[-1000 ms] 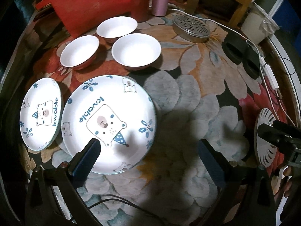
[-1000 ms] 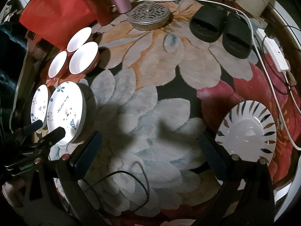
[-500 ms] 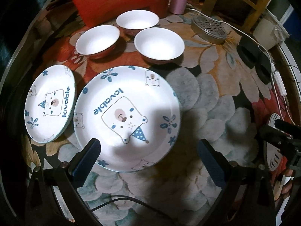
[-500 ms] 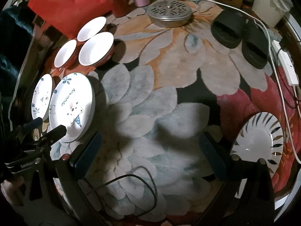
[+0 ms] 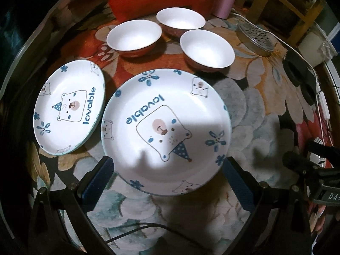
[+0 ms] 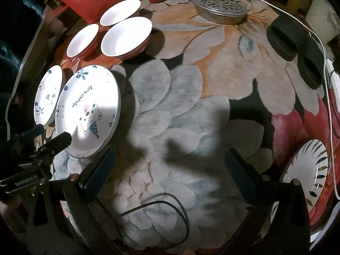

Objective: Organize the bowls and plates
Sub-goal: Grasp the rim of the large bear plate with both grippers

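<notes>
Two bear plates at my rug's left edge, three bowls behind, one striped plate right, my left gripper and right gripper both spread, empty

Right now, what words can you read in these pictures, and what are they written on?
"lovable": on the large white bear-print plate, upside down from the left gripper's view.
"lovable": on the smaller white bear-print plate.
"GenRobot.AI", blurred: on the left gripper body.
"DAS", cut off: on the right gripper body.
</notes>
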{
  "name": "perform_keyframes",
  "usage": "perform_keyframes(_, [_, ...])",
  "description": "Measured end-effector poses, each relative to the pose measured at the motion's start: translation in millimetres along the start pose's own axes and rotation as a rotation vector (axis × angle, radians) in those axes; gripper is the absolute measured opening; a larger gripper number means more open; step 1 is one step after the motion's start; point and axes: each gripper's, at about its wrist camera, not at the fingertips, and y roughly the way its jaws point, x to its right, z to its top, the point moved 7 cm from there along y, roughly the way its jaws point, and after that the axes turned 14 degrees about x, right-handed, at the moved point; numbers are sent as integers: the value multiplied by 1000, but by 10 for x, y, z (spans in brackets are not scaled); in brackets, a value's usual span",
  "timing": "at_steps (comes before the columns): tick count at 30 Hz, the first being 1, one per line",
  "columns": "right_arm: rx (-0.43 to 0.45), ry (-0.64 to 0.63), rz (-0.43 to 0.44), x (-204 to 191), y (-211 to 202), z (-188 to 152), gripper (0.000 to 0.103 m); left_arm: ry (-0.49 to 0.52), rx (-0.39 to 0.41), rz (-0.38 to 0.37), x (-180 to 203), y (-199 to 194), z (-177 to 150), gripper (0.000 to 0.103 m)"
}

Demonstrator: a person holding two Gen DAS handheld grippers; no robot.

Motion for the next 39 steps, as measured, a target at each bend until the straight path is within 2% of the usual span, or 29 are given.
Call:
perform_keyframes(10, [-7, -60, 19, -284, 238, 81, 103, -117, -23, 42, -417, 114, -169, 101])
perform_keyframes(14, [-8, -42, 78, -435, 407, 192, 103, -193, -31, 60, -635, 204, -225, 96])
perform_keyframes(17, [-17, -18, 108, -500, 554, 257, 100, -264, -46, 65, -761, 299, -265, 87])
perform_keyframes(19, [-30, -13, 131, -553, 666, 286, 88, -307, -50, 61, -822, 371, -273, 85])
perform_keyframes(21, [-53, -15, 156, -614, 780, 286, 73, -333, -49, 60, -860, 440, -279, 75])
perform_keyframes(22, [-63, -18, 159, -633, 822, 278, 69, -337, -51, 60, -867, 467, -284, 69])
perform_keyframes(23, [-77, -17, 160, -650, 873, 268, 61, -338, -59, 61, -872, 504, -294, 52])
perform_keyframes(24, [-92, -13, 164, -660, 923, 251, 54, -335, -70, 61, -867, 545, -309, 44])
perform_keyframes(25, [-100, -13, 169, -670, 951, 240, 49, -342, -65, 45, -860, 574, -310, 45])
perform_keyframes(26, [-111, -16, 176, -692, 986, 230, 39, -346, -57, 40, -844, 590, -292, 44])
perform_keyframes(28, [-114, -35, 189, -726, 1008, 234, 27, -351, -41, 29, -832, 595, -255, 38])
perform_keyframes(29, [-112, -55, 192, -755, 1020, 239, 18, -353, -34, 14, -820, 598, -232, 31])
perform_keyframes(30, [-112, -70, 205, -794, 1029, 240, 15, -348, -35, 10, -809, 601, -219, 30])
perform_keyframes(39, [-86, -136, 184, -841, 973, 185, 14, -309, -40, -45, -861, 589, -183, 25])
